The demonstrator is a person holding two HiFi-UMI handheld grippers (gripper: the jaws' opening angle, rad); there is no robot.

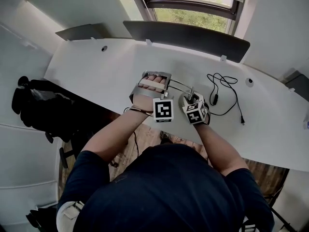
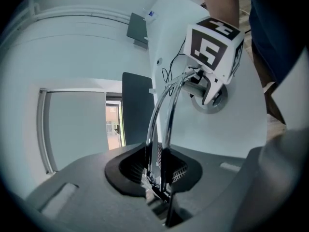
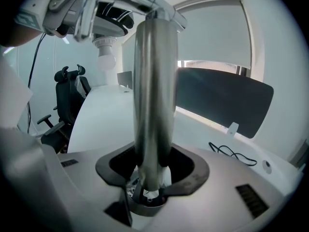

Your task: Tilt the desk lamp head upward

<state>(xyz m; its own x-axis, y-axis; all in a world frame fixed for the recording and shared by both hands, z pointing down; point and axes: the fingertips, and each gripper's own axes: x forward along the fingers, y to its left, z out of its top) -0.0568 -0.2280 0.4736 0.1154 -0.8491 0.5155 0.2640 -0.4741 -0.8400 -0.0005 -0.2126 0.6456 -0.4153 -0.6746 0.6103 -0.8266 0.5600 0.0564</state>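
The desk lamp stands near the front edge of the white desk (image 1: 96, 71). Its thin chrome arm rods (image 1: 177, 85) run from the head end down to the base. My left gripper (image 1: 165, 88) is shut on these two rods (image 2: 163, 120) near the head and looks along them toward the round base (image 2: 212, 100). My right gripper (image 1: 189, 99) is shut on the thick metal post (image 3: 153, 105) just above the base. In the right gripper view the lamp head (image 3: 110, 19) with its white bulb (image 3: 106, 57) hangs at upper left, facing down.
A black cable (image 1: 224, 93) lies coiled on the desk right of the lamp. Dark divider panels (image 1: 188, 35) line the desk's far edge below a window. A black office chair (image 1: 41, 105) stands left of the desk.
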